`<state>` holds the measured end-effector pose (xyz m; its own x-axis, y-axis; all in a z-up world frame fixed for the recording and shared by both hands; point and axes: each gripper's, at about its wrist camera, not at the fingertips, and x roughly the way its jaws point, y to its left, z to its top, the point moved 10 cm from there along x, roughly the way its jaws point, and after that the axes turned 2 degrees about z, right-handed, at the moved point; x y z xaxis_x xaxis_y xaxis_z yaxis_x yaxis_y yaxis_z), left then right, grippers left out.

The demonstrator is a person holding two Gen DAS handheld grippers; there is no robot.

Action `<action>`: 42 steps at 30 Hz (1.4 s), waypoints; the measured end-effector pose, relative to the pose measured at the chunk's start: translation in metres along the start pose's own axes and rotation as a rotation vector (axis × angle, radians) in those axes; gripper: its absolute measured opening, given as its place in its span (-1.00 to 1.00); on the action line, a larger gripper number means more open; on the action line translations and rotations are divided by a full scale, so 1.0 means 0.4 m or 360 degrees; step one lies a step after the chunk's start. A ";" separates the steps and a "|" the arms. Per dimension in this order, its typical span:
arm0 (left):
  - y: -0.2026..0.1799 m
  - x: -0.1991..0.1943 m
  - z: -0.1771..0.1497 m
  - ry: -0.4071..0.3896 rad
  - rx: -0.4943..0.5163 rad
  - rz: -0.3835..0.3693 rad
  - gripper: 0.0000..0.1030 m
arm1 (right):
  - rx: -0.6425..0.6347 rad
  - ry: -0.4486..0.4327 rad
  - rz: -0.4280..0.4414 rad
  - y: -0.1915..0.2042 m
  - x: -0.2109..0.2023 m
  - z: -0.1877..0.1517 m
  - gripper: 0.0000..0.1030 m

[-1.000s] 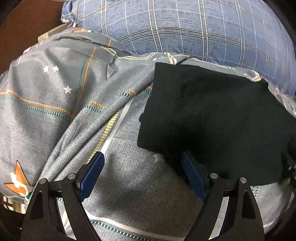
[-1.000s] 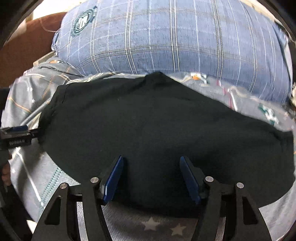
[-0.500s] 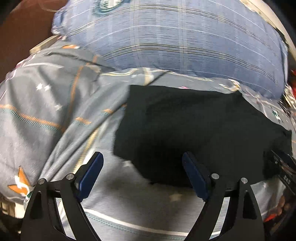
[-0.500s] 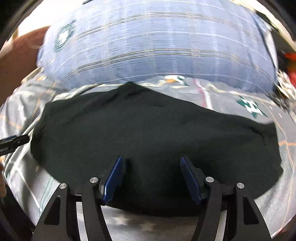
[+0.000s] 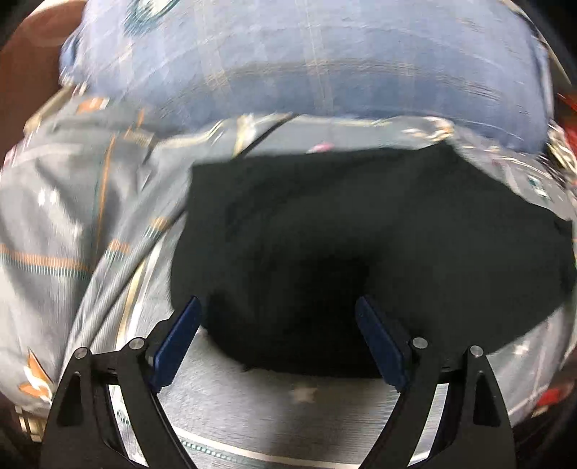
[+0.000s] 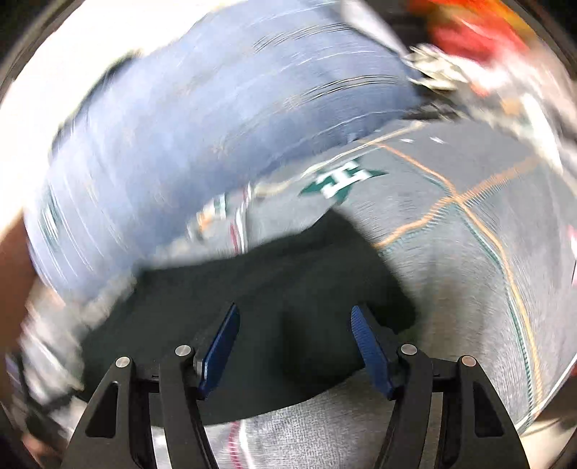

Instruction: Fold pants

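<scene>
The dark pants lie folded into a flat rectangle on a grey patterned bedsheet. In the left wrist view my left gripper hangs over the pants' near edge, jaws wide apart, nothing pressed between the blue pads. In the right wrist view the same pants fill the lower middle, and my right gripper hovers above their right end with its blue fingers apart and gripping nothing. Both views are blurred by motion.
A large blue plaid pillow lies behind the pants, also seen as the pillow in the right view. Grey sheet with orange lines spreads to the right. Red items sit beyond the bed's far right corner.
The left gripper has shifted right, so the pants now sit centred under it. The right gripper has swung right and rolled, its view tilting, with the pants sliding to lower left.
</scene>
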<state>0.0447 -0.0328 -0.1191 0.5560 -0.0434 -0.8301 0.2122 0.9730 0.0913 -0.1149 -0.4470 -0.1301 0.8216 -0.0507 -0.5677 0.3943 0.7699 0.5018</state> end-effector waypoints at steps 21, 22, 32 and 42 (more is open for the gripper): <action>-0.331 -0.058 -0.001 -0.0005 0.0379 -0.0280 0.71 | 0.0543 0.0188 0.0180 -0.099 0.056 -0.032 0.32; -0.325 -0.057 0.000 0.0000 0.0360 -0.0284 0.71 | 0.0544 0.0179 0.0168 -0.099 0.063 -0.029 0.32; -0.314 -0.050 0.010 0.0010 0.0307 -0.0310 0.71 | 0.0518 0.0098 0.0108 -0.100 0.094 -0.017 -0.61; -0.428 -0.033 0.091 0.0030 0.0445 -0.0392 0.71 | 0.0484 0.0107 0.0157 -0.087 0.094 -0.019 -0.62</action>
<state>0.0301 -0.2071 -0.1037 0.4467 -0.2618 -0.8555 0.5505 0.8342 0.0321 -0.1010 -0.4706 -0.1738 0.8371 0.0647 -0.5432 0.4271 0.5433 0.7228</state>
